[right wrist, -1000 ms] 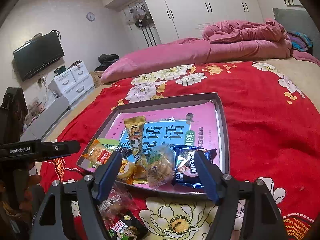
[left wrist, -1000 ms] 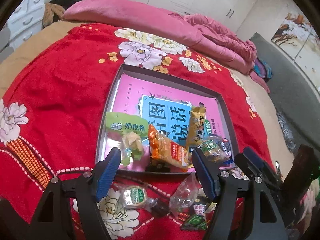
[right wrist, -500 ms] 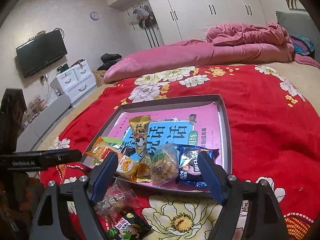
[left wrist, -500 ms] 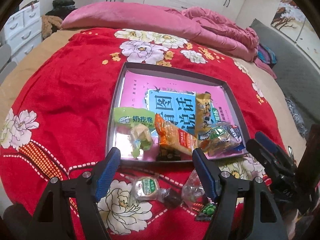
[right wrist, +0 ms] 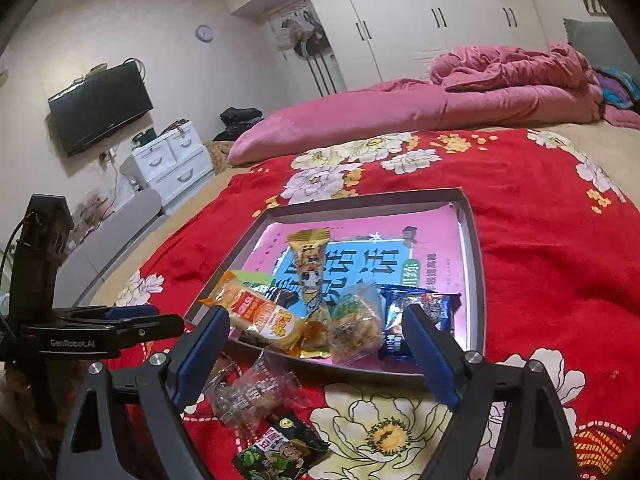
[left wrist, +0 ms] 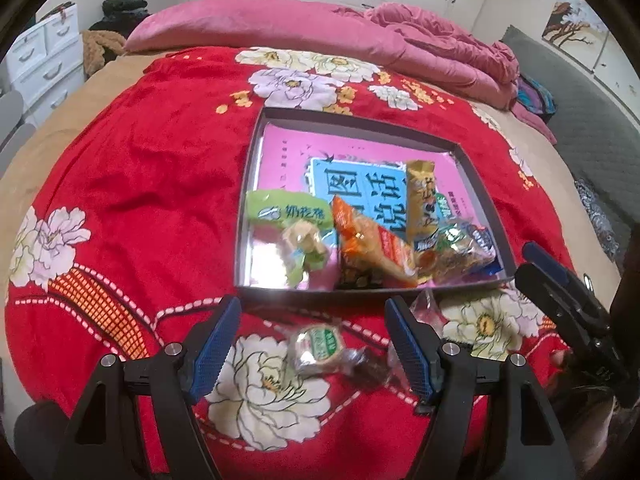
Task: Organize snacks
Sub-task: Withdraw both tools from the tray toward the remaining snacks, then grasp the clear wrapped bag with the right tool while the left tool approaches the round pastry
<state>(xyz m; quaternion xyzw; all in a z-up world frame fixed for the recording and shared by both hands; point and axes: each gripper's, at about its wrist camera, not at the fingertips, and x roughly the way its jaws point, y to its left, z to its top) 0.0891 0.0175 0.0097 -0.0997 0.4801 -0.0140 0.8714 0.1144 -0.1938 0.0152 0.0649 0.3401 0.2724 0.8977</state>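
Note:
A shallow grey tray [left wrist: 245,216] lies on the red flowered bedspread and holds a pink and blue book under several snack packets: a green packet [left wrist: 286,212], an orange packet [left wrist: 376,246], a tall yellow packet [left wrist: 420,196] and a dark blue packet [right wrist: 416,312]. In front of the tray on the bedspread lie a round green-labelled snack [left wrist: 318,346], a clear crinkled packet [right wrist: 250,392] and a black and green packet [right wrist: 280,452]. My left gripper [left wrist: 314,350] is open and empty over the round snack. My right gripper [right wrist: 316,358] is open and empty over the tray's near edge.
A pink quilt [left wrist: 360,36] lies piled at the bed's far side. White drawers [right wrist: 172,160] and a wall television [right wrist: 100,108] stand left of the bed. White wardrobes [right wrist: 400,20] line the back wall. A grey sofa [left wrist: 592,128] runs along the right.
Both grippers have drawn back and risen a little from the tray, so more bedspread shows in front of it. The snacks have not moved. Both grippers stay open.

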